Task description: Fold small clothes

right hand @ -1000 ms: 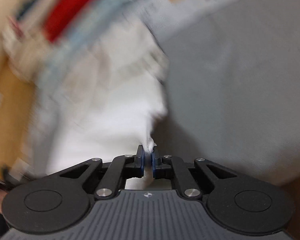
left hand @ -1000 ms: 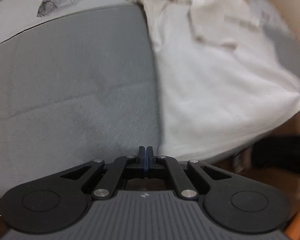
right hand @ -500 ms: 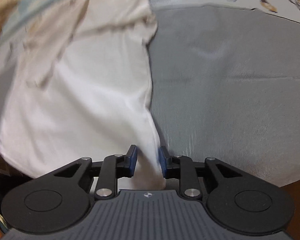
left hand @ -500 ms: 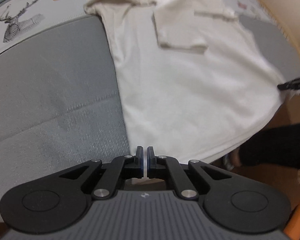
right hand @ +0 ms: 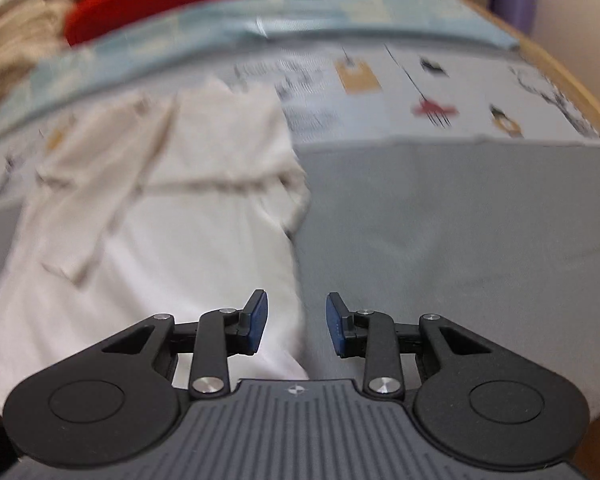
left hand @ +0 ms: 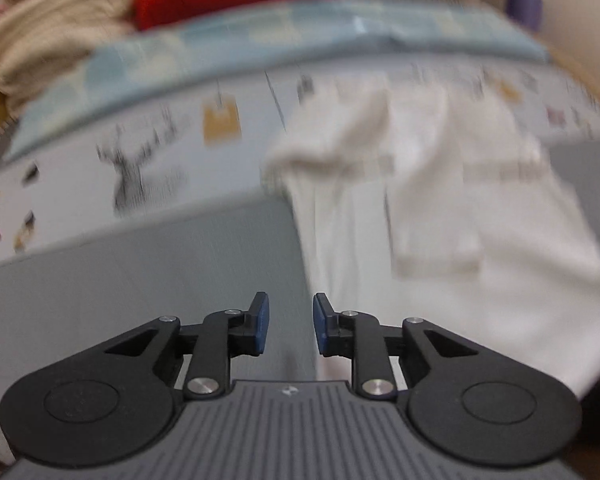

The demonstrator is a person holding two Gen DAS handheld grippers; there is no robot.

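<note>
In the left wrist view, we saw the shirt (left hand: 440, 240) spread on the grey mat (left hand: 160, 264), lying ahead and to the right of our left gripper (left hand: 287, 322). Its long axis ran away from us, the hem near, the folded-in sleeves and collar at the far end toward the printed sheet (left hand: 140, 152). The shirt's left edge ran down just right of the gap between the fingers and passed beneath the right finger. The jaws stood partly apart and were opening. Nothing was pressed between the pads; we saw only mat and that edge lying below them.

In the right wrist view, the shirt (right hand: 160, 248) lay ahead and to the left of our right gripper (right hand: 296, 322), on the same long axis. Its right edge ran down into the gap between the fingers. The jaws stood partly apart and were closing, yet the pads touched no cloth; the edge lay under them, not in them.

We judged each gripper about equally near its own side of the shirt. Any next fold along the length would turn on those two long edges.
</note>
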